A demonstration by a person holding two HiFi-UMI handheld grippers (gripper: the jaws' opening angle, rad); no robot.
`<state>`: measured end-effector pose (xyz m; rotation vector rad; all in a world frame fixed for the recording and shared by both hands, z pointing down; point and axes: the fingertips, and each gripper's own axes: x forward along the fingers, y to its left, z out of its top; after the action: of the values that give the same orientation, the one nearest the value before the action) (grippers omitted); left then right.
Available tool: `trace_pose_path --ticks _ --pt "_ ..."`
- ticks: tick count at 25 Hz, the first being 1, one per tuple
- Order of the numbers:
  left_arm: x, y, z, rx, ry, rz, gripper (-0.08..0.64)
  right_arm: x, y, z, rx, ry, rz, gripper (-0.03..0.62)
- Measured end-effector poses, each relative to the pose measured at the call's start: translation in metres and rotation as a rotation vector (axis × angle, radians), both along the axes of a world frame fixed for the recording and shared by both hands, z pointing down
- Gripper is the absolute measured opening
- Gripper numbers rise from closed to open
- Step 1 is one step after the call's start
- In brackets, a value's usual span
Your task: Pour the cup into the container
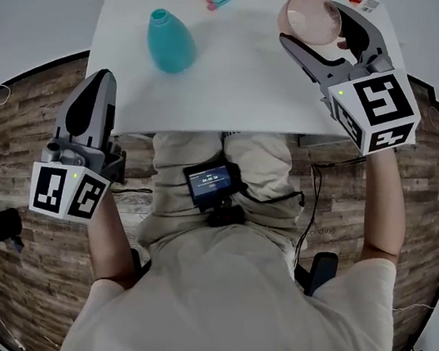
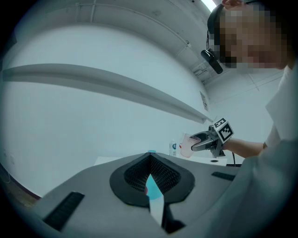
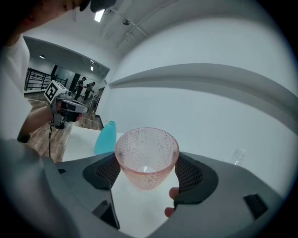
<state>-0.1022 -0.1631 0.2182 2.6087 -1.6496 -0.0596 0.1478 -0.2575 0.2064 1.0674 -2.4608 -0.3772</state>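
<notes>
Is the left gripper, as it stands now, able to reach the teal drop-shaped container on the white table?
Probably yes. The left gripper points at the teal container and nothing lies between them. Its jaws are together, though, so they must open first.

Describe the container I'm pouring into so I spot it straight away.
On the white table, look at its left half, ahead of the left gripper. The container stands alone there: teal, teardrop-shaped, narrow-necked, unlike the pink cup in the right gripper.

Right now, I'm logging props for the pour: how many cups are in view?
1: the pink cup, clamped in the right gripper, above the far right of the white table. None seems hidden.
</notes>
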Motion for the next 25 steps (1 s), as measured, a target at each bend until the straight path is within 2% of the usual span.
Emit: trace_pose_path --ticks 14,25 --pt "0.010 0.002 0.007 -0.018 -0.003 0.017 0.011 0.004 -0.004 0.039 -0.115 0.026 0.001 0.371" --pt "0.004 -0.001 0.007 -0.016 0.002 0.005 0.011 0.008 -0.009 0.065 -0.179 0.046 0.013 0.371"
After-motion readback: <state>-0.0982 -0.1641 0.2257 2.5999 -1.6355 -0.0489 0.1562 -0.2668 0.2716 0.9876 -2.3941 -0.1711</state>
